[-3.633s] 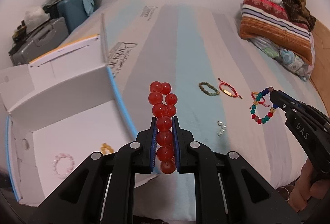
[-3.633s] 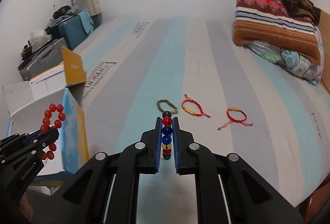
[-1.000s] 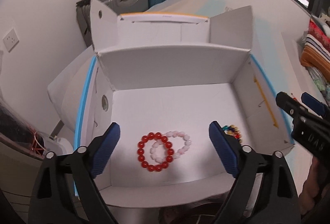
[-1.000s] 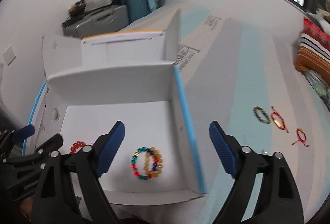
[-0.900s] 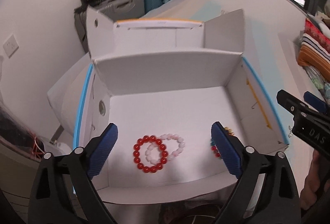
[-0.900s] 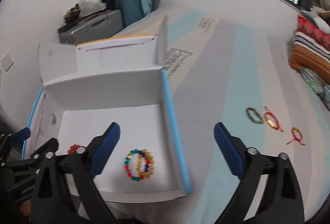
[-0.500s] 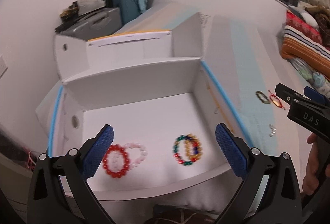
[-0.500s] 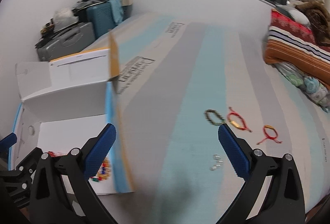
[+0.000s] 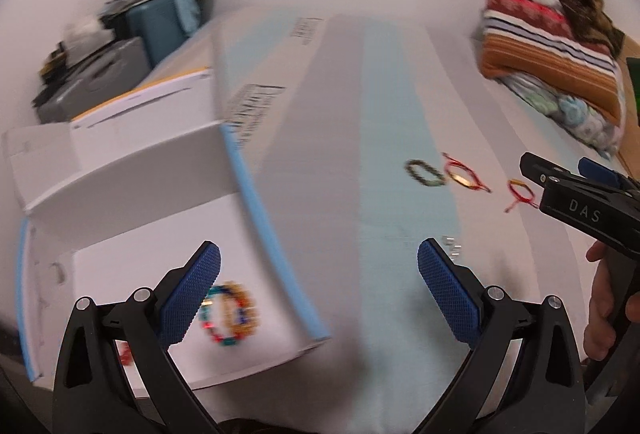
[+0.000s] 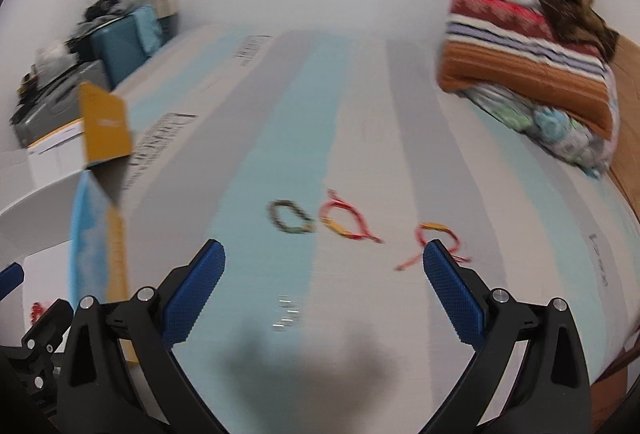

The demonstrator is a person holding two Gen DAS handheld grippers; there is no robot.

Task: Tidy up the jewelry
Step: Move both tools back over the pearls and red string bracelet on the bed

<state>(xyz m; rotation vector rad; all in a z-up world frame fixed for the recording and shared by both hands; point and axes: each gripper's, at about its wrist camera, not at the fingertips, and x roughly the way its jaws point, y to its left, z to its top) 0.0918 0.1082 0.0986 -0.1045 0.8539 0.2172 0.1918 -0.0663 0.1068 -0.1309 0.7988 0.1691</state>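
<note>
Both frames motion-blurred. Left tongs (image 9: 318, 282) spread wide, nothing between the blue pads, hanging above the near right corner of the white cardboard box (image 9: 132, 162), which sits at the left edge of the striped bed (image 9: 384, 138). Inside the box, on its white floor: a multicoloured bead bracelet (image 9: 229, 308) overlapping an amber one, and a bit of a red bead bracelet (image 9: 125, 354) showing past the left tong arm. Right tongs (image 10: 324, 288) also wide apart and empty, over the bed, pointing toward the loose jewelry. On the mattress, in a row: a dark green bead bracelet (image 10: 290, 222), just beside it a red cord bracelet with a gold bar (image 10: 346, 224), then a second red cord bracelet (image 10: 438, 242) partly behind the right pad. Nearer the camera, a small cluster of pale, shiny pieces (image 10: 286, 312); too blurred to tell what they are. In the left wrist view the right tongs appear at the right edge, held in a hand (image 9: 604, 318). Folded striped blankets (image 10: 524, 50) piled at the far right of the bed; suitcases (image 9: 160, 22) stacked by the wall at left.
</note>
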